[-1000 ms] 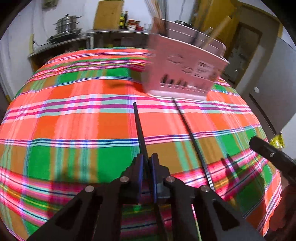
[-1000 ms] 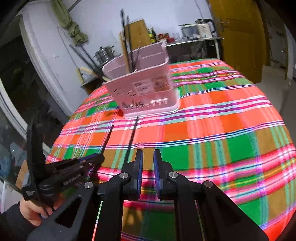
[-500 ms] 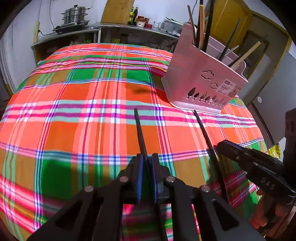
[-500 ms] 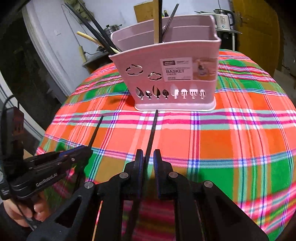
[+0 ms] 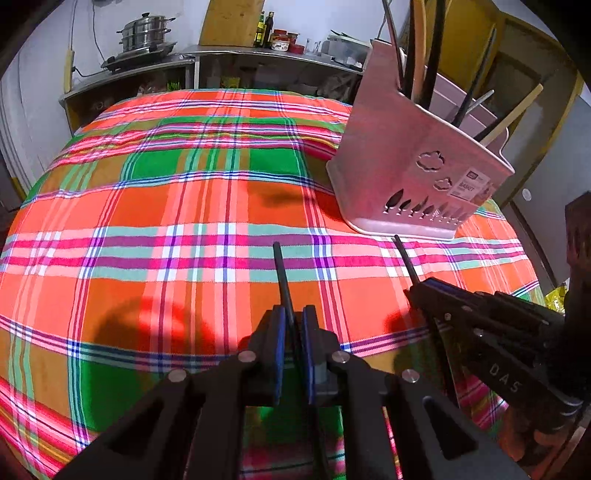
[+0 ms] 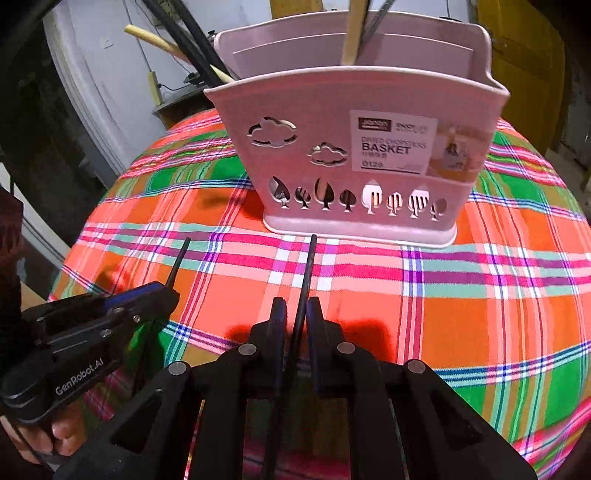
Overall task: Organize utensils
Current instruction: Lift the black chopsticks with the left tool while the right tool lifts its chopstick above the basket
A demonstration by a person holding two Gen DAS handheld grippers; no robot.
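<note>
My left gripper [image 5: 293,317] is shut on a black chopstick [image 5: 281,275] that points forward over the plaid tablecloth. My right gripper [image 6: 295,310] is shut on a second black chopstick [image 6: 308,266] whose tip is close to the base of the pink chopstick basket [image 6: 354,147]. The basket stands upright and holds several black, wooden and metal utensils. In the left wrist view the basket [image 5: 413,173] is at the upper right and the right gripper [image 5: 417,291] comes in from the right. In the right wrist view the left gripper [image 6: 171,291] sits at the left.
The plaid tablecloth [image 5: 184,206] covers a round table. Behind it a shelf carries a steel steamer pot [image 5: 144,33] and bottles [image 5: 264,31]. A yellow door [image 6: 517,48] stands at the back right.
Both grippers have moved forward towards the basket with their chopsticks; the basket looks larger and nearer in both views. The right gripper now holds its chopstick lifted.
</note>
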